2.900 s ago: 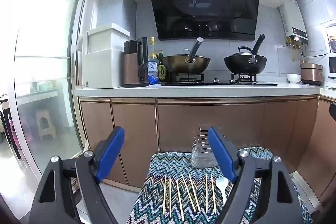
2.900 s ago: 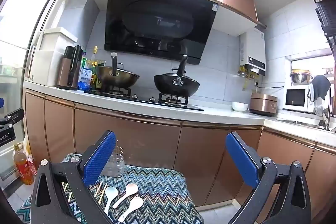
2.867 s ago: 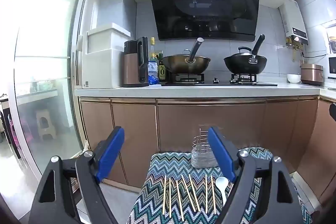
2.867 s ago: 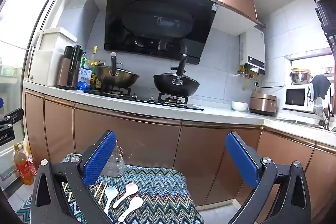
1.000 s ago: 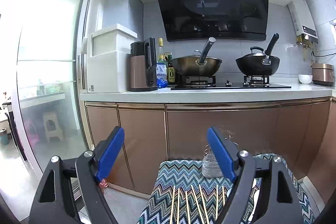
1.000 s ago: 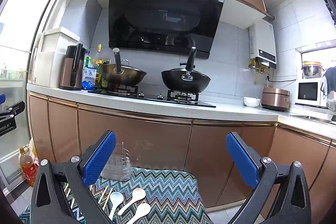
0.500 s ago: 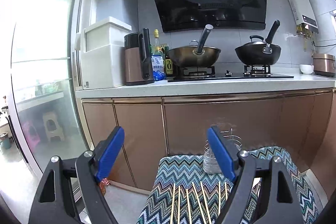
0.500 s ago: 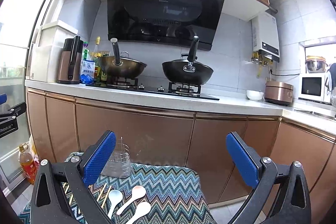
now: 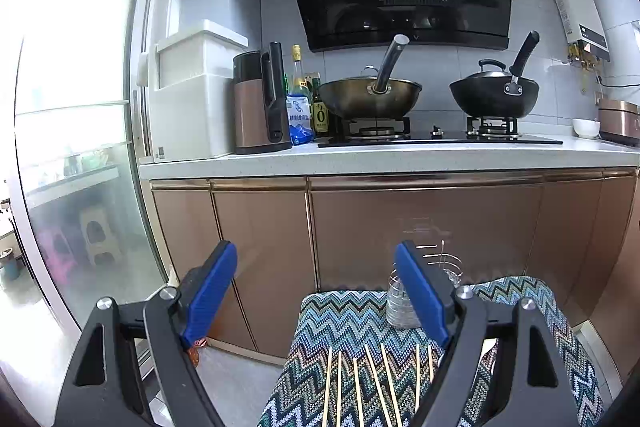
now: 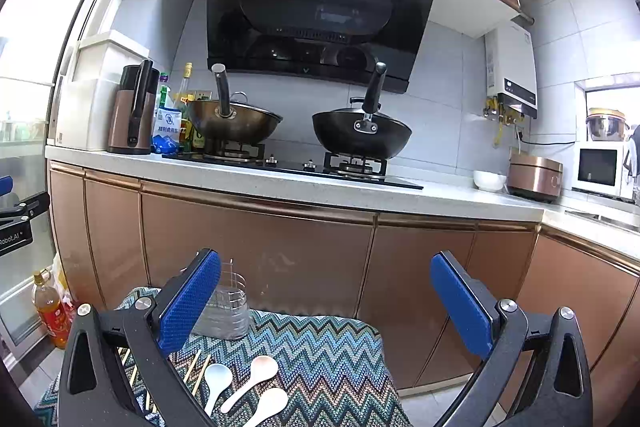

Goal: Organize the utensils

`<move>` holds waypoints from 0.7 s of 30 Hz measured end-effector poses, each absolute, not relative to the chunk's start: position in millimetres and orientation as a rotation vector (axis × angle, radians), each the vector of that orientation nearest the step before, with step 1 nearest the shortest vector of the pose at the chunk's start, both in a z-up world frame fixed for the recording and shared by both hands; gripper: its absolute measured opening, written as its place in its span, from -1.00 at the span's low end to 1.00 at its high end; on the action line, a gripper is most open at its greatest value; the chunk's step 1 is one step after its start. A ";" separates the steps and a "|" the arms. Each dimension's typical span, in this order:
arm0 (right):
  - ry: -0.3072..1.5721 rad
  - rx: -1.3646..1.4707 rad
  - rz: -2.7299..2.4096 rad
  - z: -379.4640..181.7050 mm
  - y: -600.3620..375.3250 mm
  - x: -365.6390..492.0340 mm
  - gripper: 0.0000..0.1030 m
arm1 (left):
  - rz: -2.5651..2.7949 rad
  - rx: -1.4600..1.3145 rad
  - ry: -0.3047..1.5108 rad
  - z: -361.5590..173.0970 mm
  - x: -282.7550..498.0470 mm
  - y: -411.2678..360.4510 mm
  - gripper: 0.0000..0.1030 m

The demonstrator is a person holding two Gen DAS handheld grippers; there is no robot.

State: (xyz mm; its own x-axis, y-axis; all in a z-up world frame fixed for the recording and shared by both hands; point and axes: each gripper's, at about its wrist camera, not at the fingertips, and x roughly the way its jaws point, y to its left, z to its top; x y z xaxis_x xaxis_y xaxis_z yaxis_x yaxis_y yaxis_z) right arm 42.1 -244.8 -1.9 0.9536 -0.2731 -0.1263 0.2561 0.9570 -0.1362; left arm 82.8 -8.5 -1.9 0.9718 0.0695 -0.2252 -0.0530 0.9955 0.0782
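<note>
Utensils lie loose on a zigzag-patterned knitted cloth (image 10: 320, 355) in blues, greens and browns, spread over a low surface in front of the kitchen cabinets. The left gripper (image 9: 316, 287) hangs above the cloth's near left part with its blue-padded jaws spread wide and nothing between them. Just below and ahead of it, a row of thin pale wooden chopsticks (image 9: 372, 383) lies roughly parallel on the cloth, their near ends cut off by the frame edge. The right gripper (image 10: 326, 297) is likewise released, jaws wide apart and empty, held over the cloth's right side. Under it sit three plastic spoons: a pale blue spoon (image 10: 216, 377), a pale pink spoon (image 10: 260, 367) and a white spoon (image 10: 274, 399), close together, bowls pointing away from the camera; the blue one lies just beside the chopsticks. At the cloth's far edge stands an upright wire-and-clear utensil holder (image 10: 226, 311), apparently empty, though the left jaw pad partly hides it. Behind rise copper-coloured cabinet doors (image 10: 256, 259) under a white speckled counter (image 10: 304, 187) carrying a bronze wok (image 10: 234, 123) and a black lidded wok (image 10: 362, 135) on a gas hob.
</note>
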 end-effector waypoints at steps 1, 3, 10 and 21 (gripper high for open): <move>0.146 -0.119 -0.269 -2.3 -245.6 42.6 0.99 | 0.060 0.072 0.236 -2.8 83.7 -9.0 0.56; 0.150 -0.121 -0.269 -2.5 -245.4 44.0 0.99 | 0.058 0.074 0.242 -3.4 85.5 -10.0 0.56; 0.211 -0.104 -0.248 -11.4 -255.3 52.4 1.00 | 0.039 0.059 0.317 -10.9 102.0 -2.8 0.56; 0.521 0.070 -0.075 -76.0 -304.7 96.4 0.76 | -0.023 -0.011 0.656 -81.7 169.1 22.8 0.56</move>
State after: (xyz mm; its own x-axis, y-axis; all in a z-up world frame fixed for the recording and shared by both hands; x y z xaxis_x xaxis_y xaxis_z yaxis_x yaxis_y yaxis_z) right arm 96.4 -304.7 -76.0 0.8647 -0.0538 -0.4994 0.0892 0.9949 0.0472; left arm 169.1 22.8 -81.7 0.7923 -0.0248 -0.6096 0.0181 0.9997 -0.0172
